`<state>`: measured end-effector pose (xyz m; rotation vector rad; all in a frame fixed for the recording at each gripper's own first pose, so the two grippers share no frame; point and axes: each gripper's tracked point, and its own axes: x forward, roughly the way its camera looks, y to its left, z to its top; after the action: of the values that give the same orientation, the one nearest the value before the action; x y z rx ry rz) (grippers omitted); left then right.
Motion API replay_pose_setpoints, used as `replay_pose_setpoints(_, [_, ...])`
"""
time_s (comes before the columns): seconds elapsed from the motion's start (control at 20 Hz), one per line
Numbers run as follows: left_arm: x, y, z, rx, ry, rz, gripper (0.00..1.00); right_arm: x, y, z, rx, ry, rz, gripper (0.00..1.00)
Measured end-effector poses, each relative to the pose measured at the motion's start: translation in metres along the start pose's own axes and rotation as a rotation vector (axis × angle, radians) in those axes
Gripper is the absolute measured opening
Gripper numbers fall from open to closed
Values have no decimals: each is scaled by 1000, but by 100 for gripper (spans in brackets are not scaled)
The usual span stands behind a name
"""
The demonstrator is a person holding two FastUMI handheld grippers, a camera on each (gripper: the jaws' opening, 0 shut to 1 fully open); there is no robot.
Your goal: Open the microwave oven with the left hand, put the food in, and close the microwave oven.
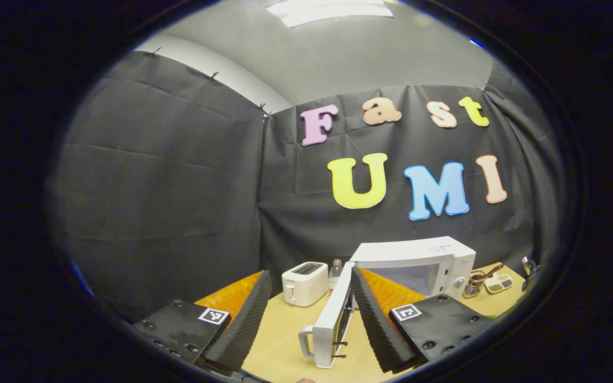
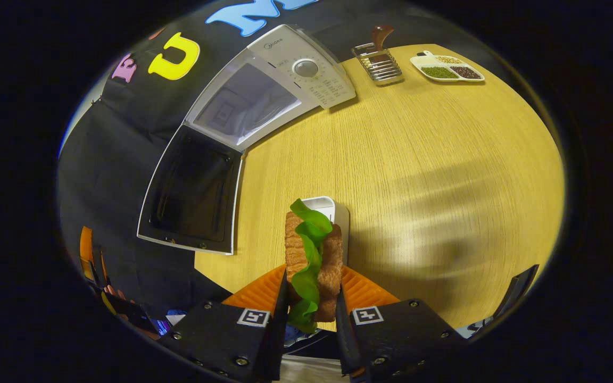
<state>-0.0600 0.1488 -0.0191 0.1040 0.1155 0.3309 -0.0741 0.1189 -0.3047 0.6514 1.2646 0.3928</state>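
Observation:
The white microwave (image 1: 418,260) stands at the back of the wooden table with its door (image 1: 333,319) swung wide open, handle end toward me. My left gripper (image 1: 311,272) is open with nothing between its fingers, held back from the door's edge. In the right gripper view, the microwave (image 2: 306,69) shows its lit cavity (image 2: 245,106) beside the open door (image 2: 195,197). My right gripper (image 2: 312,290) is shut on a sandwich (image 2: 314,255) of toasted bread and green lettuce. Just beyond the sandwich lies a small white dish (image 2: 333,210); whether the two touch is unclear.
A white toaster (image 1: 305,283) and a small bottle (image 1: 334,274) stand left of the microwave. To its right are a metal utensil rack (image 2: 378,64) and a sectioned dish of grains (image 2: 447,68). Bare wooden tabletop (image 2: 434,170) spreads in front of the microwave.

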Motion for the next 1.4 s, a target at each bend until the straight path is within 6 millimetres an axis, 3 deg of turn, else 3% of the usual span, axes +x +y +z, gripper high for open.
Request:
replay_pose_setpoints(0.1, [16,1,3,-4,-17,-19,99,-4,8,10,-8,-34,-11,42])
replay_pose_setpoints(0.15, [24,1,1,-9,-23,-32,95,-4,12,16,-25,-55,-20,42])
replay_pose_setpoints(0.3, [52,10,-2,-22,-22,-64,95,0,31,34,-34,-120,-40,42])
replay_pose_setpoints(0.35, [61,15,-1,-29,-26,-71,90,3,41,39,-35,-141,-34,42])
replay_pose_setpoints(0.4, [69,19,1,-39,-29,-79,99,7,49,45,-35,-157,-37,42])
replay_pose_setpoints(0.5, [85,29,2,-53,-39,-95,99,18,65,58,-38,-198,-43,42])
replay_pose_setpoints(0.7, [112,60,-2,-40,-48,-98,91,46,103,82,-20,-279,-19,42])
replay_pose_setpoints(0.75, [118,70,-4,-37,-48,-93,95,53,111,88,-10,-302,-15,42])
replay_pose_setpoints(0.95, [137,108,-20,-24,-29,-64,91,85,139,120,32,-379,1,42])
replay_pose_setpoints(1.0, [142,120,-23,-21,-26,-46,99,92,145,129,32,-394,2,42])
replay_pose_setpoints(1.05, [146,128,-25,-24,-24,-38,91,99,149,137,26,-411,1,42])
replay_pose_setpoints(1.1, [149,136,-28,-27,-18,-32,95,105,154,147,17,-430,-4,42])
replay_pose_setpoints(1.35, [164,172,-42,-13,5,9,95,135,176,190,-5,-526,-1,42])
replay_pose_setpoints(1.4, [167,177,-43,-6,9,17,99,142,179,199,-11,-546,-3,42])
